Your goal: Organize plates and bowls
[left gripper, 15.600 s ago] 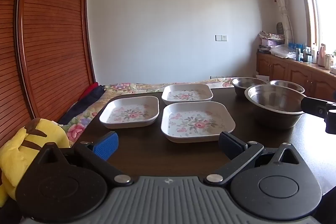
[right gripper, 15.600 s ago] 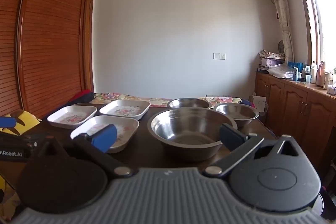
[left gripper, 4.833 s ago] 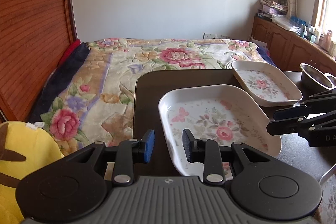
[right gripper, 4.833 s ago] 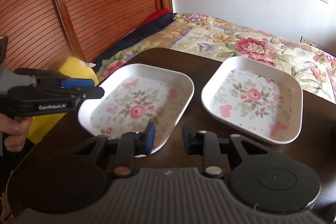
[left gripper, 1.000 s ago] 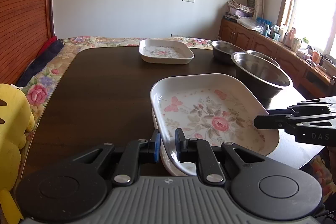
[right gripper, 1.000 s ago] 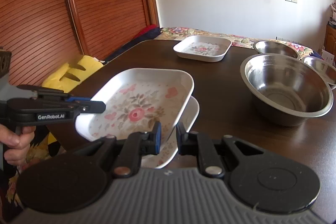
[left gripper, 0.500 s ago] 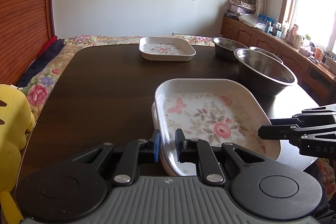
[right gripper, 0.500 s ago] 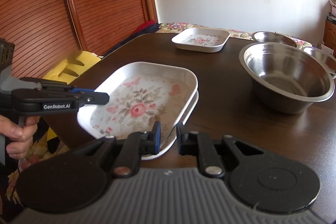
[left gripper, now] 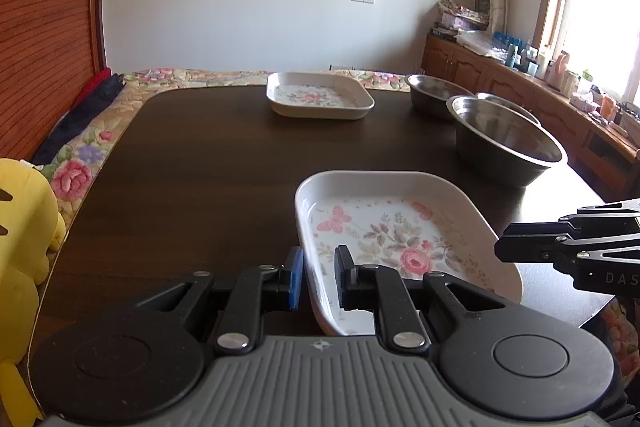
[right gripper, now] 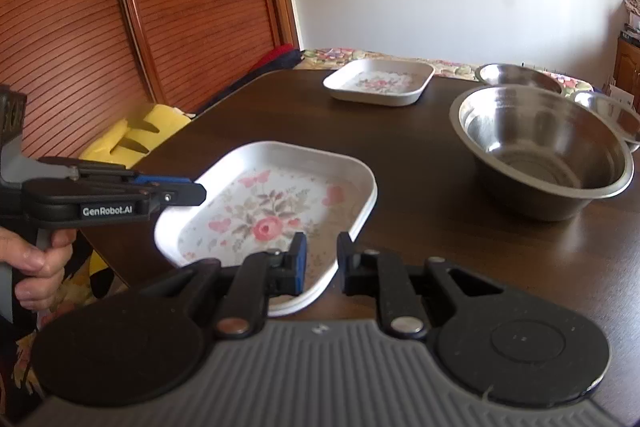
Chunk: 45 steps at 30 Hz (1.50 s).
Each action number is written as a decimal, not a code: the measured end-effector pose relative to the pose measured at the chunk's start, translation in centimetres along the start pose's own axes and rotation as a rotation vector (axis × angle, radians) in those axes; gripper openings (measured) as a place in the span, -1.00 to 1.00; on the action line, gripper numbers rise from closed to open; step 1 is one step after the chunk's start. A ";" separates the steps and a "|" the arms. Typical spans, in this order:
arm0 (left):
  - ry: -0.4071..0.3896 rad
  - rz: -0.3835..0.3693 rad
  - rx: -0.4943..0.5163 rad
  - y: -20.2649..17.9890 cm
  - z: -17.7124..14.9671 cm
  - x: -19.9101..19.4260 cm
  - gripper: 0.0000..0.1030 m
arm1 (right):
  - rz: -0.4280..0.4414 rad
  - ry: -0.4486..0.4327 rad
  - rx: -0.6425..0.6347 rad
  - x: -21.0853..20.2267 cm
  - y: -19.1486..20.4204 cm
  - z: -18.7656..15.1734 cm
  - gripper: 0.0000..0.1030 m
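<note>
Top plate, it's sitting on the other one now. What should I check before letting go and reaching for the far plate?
1. Top plate nested square in lower plate: ok, rims line up.
2. Stack wholly on the table: cannot tell, the near edge is hidden behind the grippers.
3. Left gripper free of the rim: cannot tell, its fingers straddle it.
4. Right gripper free of the rim: cannot tell, same.
5. Way to the far plate: ok, only bare table between.
6. Big bowl apart from the stack: ok.
</note>
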<state>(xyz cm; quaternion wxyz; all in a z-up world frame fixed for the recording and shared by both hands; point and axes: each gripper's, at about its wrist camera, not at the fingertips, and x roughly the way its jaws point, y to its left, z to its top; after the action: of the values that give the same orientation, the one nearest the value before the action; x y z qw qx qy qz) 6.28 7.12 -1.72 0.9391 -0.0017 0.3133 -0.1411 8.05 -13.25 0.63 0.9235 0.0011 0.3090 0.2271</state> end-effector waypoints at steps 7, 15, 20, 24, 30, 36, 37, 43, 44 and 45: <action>-0.023 -0.007 0.006 -0.2 0.3 -0.7 -0.67 | -0.002 -0.025 -0.006 -0.6 0.1 0.6 -0.63; -0.043 -0.008 0.031 -0.6 0.8 -1.1 -0.60 | -0.006 -0.045 -0.010 -1.0 -0.3 1.3 -0.63; -0.051 -0.003 0.044 -0.6 1.6 -0.9 -0.54 | -0.004 -0.058 -0.025 -1.1 -0.8 2.4 -0.63; -0.059 0.008 0.053 -0.2 2.4 -0.4 -0.52 | -0.007 -0.070 -0.049 -0.9 -1.4 3.5 -0.63; -0.055 0.031 0.056 0.6 4.3 1.1 -0.51 | -0.002 -0.074 -0.073 0.0 -2.3 5.6 -0.63; -0.051 0.034 0.053 1.5 6.2 2.7 -0.50 | -0.013 -0.068 -0.090 1.4 -3.2 7.8 -0.47; -0.052 0.034 0.052 1.6 6.5 3.0 -0.50 | -0.021 -0.066 -0.092 1.7 -3.4 8.2 -0.36; -0.056 0.028 0.046 2.5 8.3 4.7 -0.47 | -0.059 -0.064 -0.110 3.6 -4.2 10.4 0.17; -0.055 0.028 0.046 2.6 8.6 5.1 -0.47 | -0.064 -0.063 -0.110 3.9 -4.4 10.7 0.27; -0.053 0.027 0.047 2.7 8.8 5.3 -0.47 | -0.071 -0.064 -0.110 4.2 -4.6 11.0 0.43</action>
<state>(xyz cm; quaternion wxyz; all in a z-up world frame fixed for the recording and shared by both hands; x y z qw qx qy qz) 16.24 7.60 2.00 0.9487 0.0210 0.2849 -0.1355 19.21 -14.06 6.54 0.9390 -0.0535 0.2662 0.2110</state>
